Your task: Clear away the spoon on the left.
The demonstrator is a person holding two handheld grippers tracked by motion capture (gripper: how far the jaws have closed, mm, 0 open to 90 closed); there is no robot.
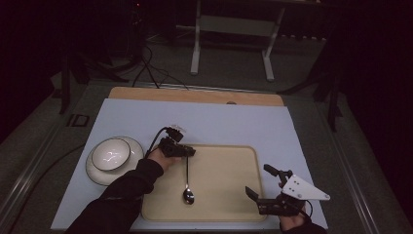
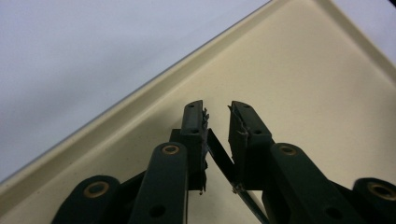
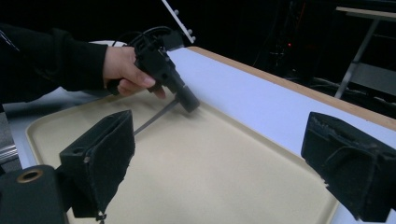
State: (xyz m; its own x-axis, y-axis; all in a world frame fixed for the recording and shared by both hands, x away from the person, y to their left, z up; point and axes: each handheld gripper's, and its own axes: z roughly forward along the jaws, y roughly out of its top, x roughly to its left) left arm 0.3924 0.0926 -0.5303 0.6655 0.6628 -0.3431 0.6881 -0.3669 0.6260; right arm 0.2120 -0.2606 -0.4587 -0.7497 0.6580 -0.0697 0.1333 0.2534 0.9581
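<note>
The left gripper (image 1: 187, 152) sits at the tray's (image 1: 243, 204) upper-left corner, about ten o'clock of the tray's middle, with the spoon (image 1: 188, 187) running from it straight toward six o'clock. The bowl end rests on the tray floor near the front rim; the handle end lies between the fingers (image 2: 194, 126). In the left gripper view the thin handle (image 2: 219, 156) crosses the narrow gap at a slant, touching near the base of both pads while the tips stand slightly apart — so this reads as a loose pinch on the spoon, not a firm clamp.

That looseness is the main risk. With the handle caught askew and low in the fingers, any lift or swing could let the spoon pivot or slide out, dropping it with a clatter, perhaps over the rim onto the worktop (image 1: 219, 122). If the aim is instead to set it down, drawing back before the gap widens enough could drag the handle along and skew the spoon.

The plate (image 1: 95, 171) and its bowl (image 1: 111, 154) sit just beside the left forearm at nine o'clock — a careless withdrawal of the sleeve could knock them.

The right gripper (image 1: 265, 187), at the tray's four o'clock corner, has its fingers (image 3: 107, 154) spread wide on nothing, well clear of the spoon.
</note>
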